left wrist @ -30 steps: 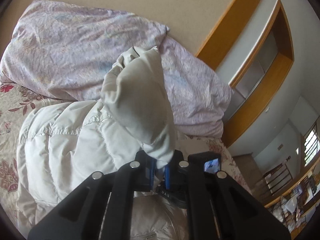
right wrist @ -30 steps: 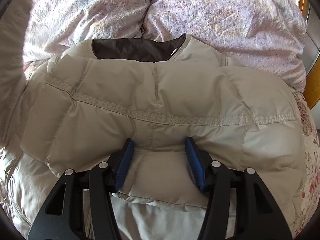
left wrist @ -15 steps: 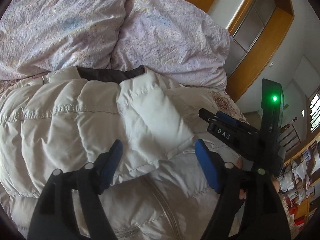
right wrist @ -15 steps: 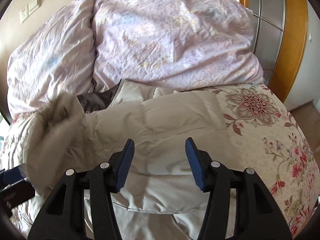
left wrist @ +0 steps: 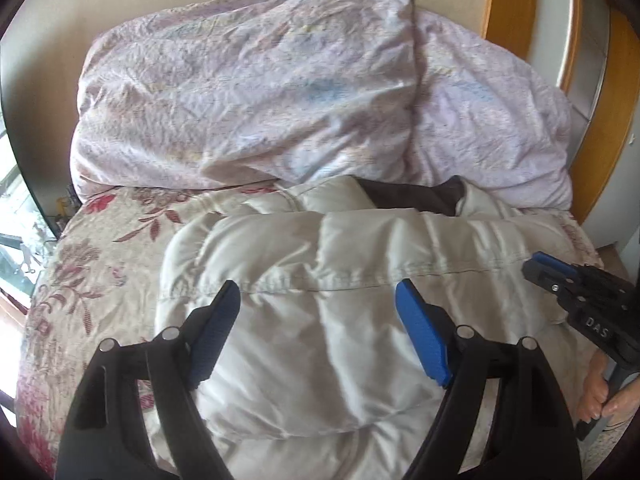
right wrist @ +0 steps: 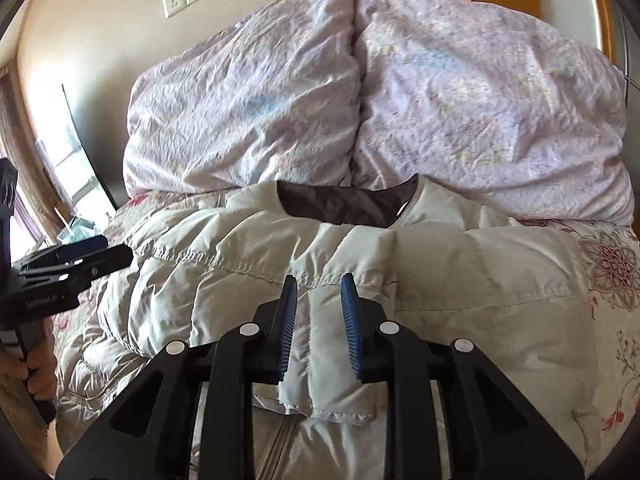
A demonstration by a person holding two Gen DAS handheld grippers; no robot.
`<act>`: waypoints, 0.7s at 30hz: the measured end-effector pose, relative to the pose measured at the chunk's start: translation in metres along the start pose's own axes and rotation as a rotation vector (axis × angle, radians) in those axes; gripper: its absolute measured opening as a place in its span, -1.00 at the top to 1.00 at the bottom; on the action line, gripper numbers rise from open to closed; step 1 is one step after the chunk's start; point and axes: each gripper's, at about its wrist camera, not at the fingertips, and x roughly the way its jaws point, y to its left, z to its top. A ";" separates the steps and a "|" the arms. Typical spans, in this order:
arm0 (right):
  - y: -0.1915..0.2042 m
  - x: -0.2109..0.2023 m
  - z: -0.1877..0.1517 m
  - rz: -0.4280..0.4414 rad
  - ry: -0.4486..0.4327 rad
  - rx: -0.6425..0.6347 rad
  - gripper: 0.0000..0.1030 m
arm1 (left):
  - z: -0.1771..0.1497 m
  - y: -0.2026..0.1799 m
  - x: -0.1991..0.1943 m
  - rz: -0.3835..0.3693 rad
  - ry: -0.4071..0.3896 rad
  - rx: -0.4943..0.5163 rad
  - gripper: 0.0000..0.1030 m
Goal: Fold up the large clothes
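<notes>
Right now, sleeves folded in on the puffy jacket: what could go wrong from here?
1. The padded sleeves look springy; with the left hand-held gripper open above them, they may puff back open.
2. The right hand-held gripper is closing with the cuff between its jaws; lifting it could undo that fold.
3. The jacket lies on a soft bedspread against pillows, so the next fold may slide or skew.
</notes>
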 end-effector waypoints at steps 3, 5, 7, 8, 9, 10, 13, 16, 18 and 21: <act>0.002 0.021 -0.004 -0.053 0.061 -0.020 0.56 | -0.005 0.012 0.015 0.063 0.031 0.018 -0.55; -0.005 0.036 -0.009 -0.065 0.114 0.006 0.58 | -0.009 0.016 0.026 0.085 0.057 0.026 -0.55; -0.011 0.045 -0.014 -0.058 0.138 0.026 0.59 | -0.012 0.019 0.037 0.090 0.081 0.026 -0.55; -0.013 0.047 -0.016 -0.057 0.140 0.029 0.61 | -0.013 0.021 0.042 0.090 0.089 0.021 -0.56; -0.014 0.048 -0.017 -0.056 0.139 0.034 0.62 | -0.014 0.022 0.046 0.091 0.094 0.020 -0.57; -0.015 0.050 -0.018 -0.053 0.140 0.035 0.62 | -0.016 0.023 0.049 0.093 0.096 0.021 -0.58; -0.017 0.053 -0.019 -0.045 0.144 0.042 0.62 | -0.020 0.023 0.060 0.100 0.107 0.029 -0.65; -0.021 0.056 -0.022 -0.025 0.145 0.063 0.62 | -0.021 0.026 0.068 0.095 0.123 0.024 -0.69; -0.024 0.059 -0.022 -0.008 0.141 0.074 0.63 | -0.023 0.027 0.075 0.088 0.135 0.017 -0.71; -0.030 0.062 -0.024 0.022 0.136 0.097 0.63 | -0.025 0.028 0.081 0.088 0.138 0.011 -0.73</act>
